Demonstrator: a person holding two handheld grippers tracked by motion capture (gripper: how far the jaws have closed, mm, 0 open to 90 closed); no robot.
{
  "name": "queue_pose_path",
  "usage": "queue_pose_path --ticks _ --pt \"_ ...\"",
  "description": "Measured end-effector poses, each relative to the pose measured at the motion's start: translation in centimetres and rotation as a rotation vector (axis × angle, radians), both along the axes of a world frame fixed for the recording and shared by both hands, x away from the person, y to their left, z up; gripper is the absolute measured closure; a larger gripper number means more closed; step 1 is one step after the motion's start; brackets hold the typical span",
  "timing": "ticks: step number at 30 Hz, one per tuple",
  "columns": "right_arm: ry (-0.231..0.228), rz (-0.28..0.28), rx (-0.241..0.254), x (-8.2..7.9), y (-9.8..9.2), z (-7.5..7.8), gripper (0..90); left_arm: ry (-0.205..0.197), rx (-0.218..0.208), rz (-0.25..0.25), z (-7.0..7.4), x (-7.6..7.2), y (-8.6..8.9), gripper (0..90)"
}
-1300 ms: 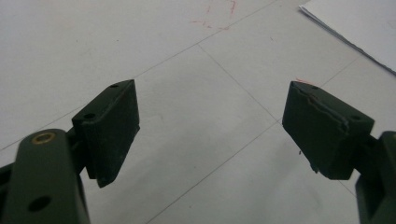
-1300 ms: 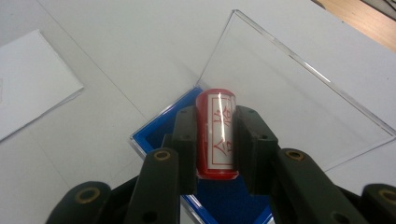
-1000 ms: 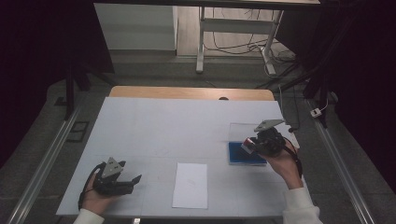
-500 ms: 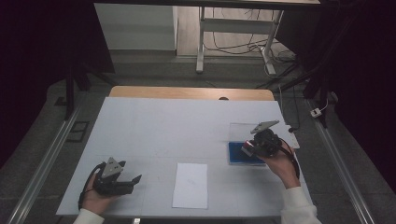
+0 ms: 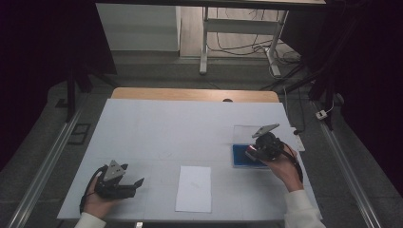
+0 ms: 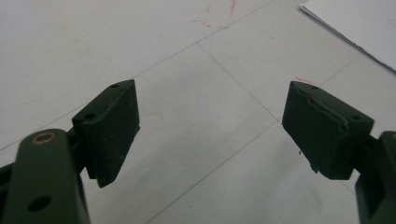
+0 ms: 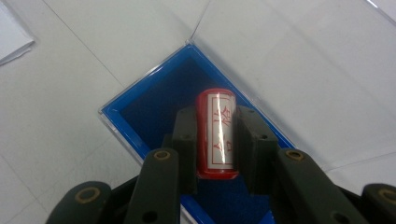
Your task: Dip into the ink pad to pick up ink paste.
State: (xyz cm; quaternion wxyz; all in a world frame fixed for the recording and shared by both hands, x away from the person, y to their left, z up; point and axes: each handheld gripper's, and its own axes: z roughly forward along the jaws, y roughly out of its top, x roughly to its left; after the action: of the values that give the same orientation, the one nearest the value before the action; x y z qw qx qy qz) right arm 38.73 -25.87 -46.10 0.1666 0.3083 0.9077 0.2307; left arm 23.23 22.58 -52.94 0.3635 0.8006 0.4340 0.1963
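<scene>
Two grippers: one is loaded, one is idle; the blue tray serves as landmark for every place below.
Landmark: shallow blue-lined rectangular tray (image 7: pixel 140 105) with a clear plastic rim, standing on the white table top (image 5: pixel 190 128); its clear lid (image 7: pixel 299 60) lies folded back flat on the far side.
Held thing: short red cylindrical stamp with a white label bearing red characters (image 7: pixel 215 133), directly above the tray's blue floor, inside the rim line.
Right gripper (image 7: pixel 215 140): clamped on the stamp, one black pad against each side of the barrel.
Stamp long axis: runs straight along the jaws, away from the camera, roughly parallel to the tray's long sides as seen in the right gripper view.
Stamp face: hidden; which end carries the seal cannot be told.
Stamp to tray contact: cannot be told; the barrel hides the floor beneath it.
Left gripper (image 5: pixel 135 183): jaws spread wide with nothing between them, resting low over bare table, well apart from the tray toward the person's left.
White paper sheet (image 5: pixel 194 188): lies flat between the left gripper and the tray, nearer the person's edge of the table than the tray.
Nearer hand: the right, already over the tray; the left is far off.
Governing relation (judgement): the next move likely runs between tray and sheet, so the stamp should clear the tray rim before travelling toward the paper.
</scene>
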Motion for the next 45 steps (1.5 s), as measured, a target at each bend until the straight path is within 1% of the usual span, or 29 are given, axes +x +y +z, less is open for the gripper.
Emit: queue_pose_path --ticks 8,15,20,23,26,29,33,35,45 --pt "0.012 -0.009 0.012 0.12 -0.21 -0.06 70.0 0.000 0.001 -0.001 0.00 -0.01 -0.01 19.3" --pt "0.017 -0.016 -0.007 0.11 0.01 -0.05 70.2 0.001 0.004 -0.003 -0.02 0.00 -0.06 19.3" --pt "0.031 -0.019 -0.003 0.32 -0.05 -0.17 70.3 0.002 0.007 -0.002 -0.01 -0.01 -0.05 19.3" --pt "0.042 -0.029 -0.017 0.40 0.15 -0.22 70.3 0.001 0.008 -0.003 -0.02 -0.03 -0.09 19.3" --pt "0.039 -0.027 -0.019 0.42 0.15 -0.31 70.4 0.002 0.011 -0.003 -0.03 -0.03 -0.11 19.2" --pt "0.040 -0.033 0.004 0.42 -0.05 -0.47 70.5 0.002 0.012 -0.005 -0.05 -0.02 -0.15 19.2" --pt "0.036 -0.036 -0.015 0.37 0.20 -0.46 70.5 0.002 0.013 -0.003 -0.05 -0.03 -0.17 19.2" --pt "0.041 -0.037 -0.010 0.39 0.12 -0.48 70.5 0.002 0.013 -0.003 -0.04 -0.01 -0.19 19.2" --pt "0.031 -0.035 0.005 0.30 -0.02 -0.66 70.5 0.000 0.015 -0.004 -0.01 -0.04 -0.21 19.2"
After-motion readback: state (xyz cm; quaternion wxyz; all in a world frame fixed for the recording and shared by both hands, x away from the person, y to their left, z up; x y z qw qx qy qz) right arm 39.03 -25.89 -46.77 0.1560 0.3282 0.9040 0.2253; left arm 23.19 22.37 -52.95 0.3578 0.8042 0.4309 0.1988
